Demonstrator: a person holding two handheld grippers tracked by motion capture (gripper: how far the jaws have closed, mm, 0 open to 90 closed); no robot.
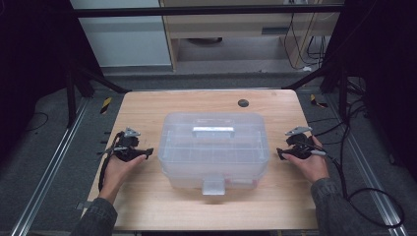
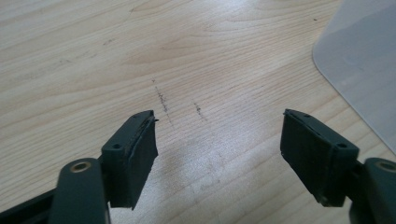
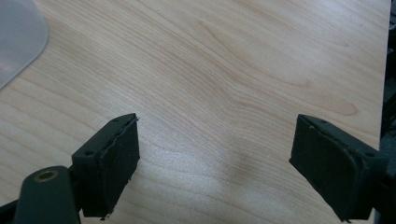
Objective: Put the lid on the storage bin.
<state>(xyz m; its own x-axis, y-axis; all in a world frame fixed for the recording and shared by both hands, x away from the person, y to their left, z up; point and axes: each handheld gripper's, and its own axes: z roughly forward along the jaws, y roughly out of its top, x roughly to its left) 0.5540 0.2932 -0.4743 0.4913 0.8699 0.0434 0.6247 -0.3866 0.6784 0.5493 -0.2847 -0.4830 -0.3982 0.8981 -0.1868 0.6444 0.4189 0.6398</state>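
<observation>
A clear plastic storage box (image 1: 214, 147) with a shut lid, a top handle (image 1: 213, 130) and a front latch (image 1: 213, 186) stands in the middle of the wooden table (image 1: 147, 105). My left gripper (image 1: 146, 152) rests low at the box's left side, a small gap away, with its tips toward it. In the left gripper view the gripper (image 2: 218, 114) is open over bare wood, with a box corner (image 2: 364, 60) at the upper right. My right gripper (image 1: 280, 155) mirrors it on the box's right. Its jaws (image 3: 217, 116) also stand open and empty, with the box corner (image 3: 16, 32) at the upper left.
A dark round grommet (image 1: 243, 103) sits near the table's far edge. Black cables (image 1: 354, 147) trail off the right side of the table onto the floor. Black frame struts (image 1: 93, 78) flank the far corners. Bare wood lies on both sides of the box.
</observation>
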